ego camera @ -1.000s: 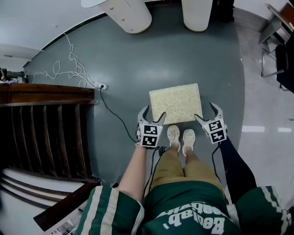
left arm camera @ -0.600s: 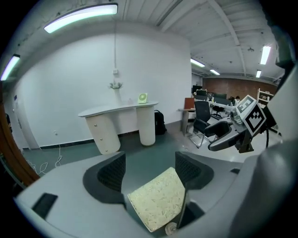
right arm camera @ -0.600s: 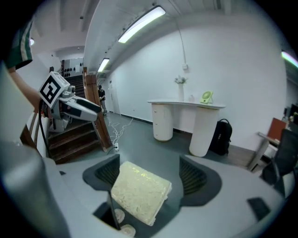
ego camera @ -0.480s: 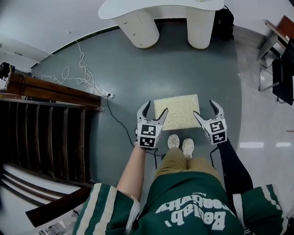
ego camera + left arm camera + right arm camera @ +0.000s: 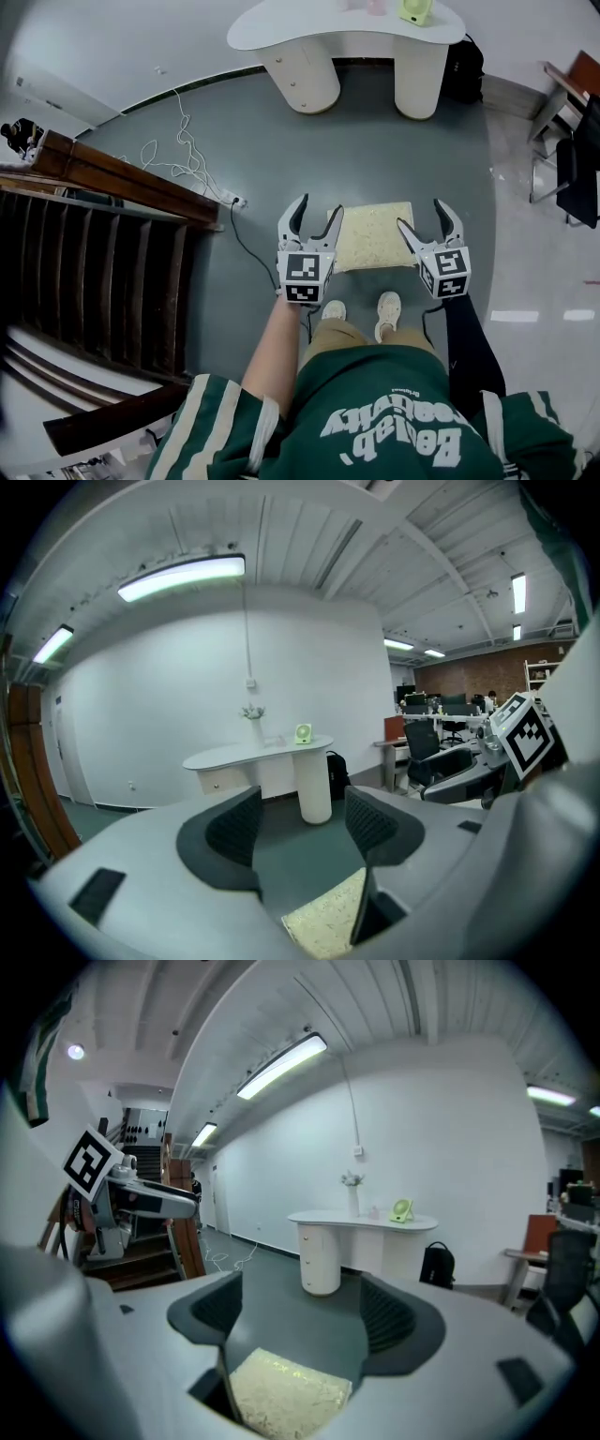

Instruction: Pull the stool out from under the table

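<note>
Shows the stool [image 5: 373, 236], a pale speckled square seat, standing on the open grey floor [image 5: 375, 141], low between the two pairs of jaws and just ahead of the person's shoes [image 5: 388, 304], with nothing over it. Puts the white table [image 5: 347, 21] well beyond the jaws, parted from the stool by a broad stretch of bare floor. Fits what the task asks for, then, though cannot tell from one moment how the stool came to stand there. Seems to leave no pulling to do, judging by that gap. Has the left gripper [image 5: 317, 211] by the seat's left edge and the right gripper [image 5: 424, 216] by its right edge, both with jaws spread wide and holding nothing. Shows in each gripper view only part of the seat, below the open gap rather than between the pads.
</note>
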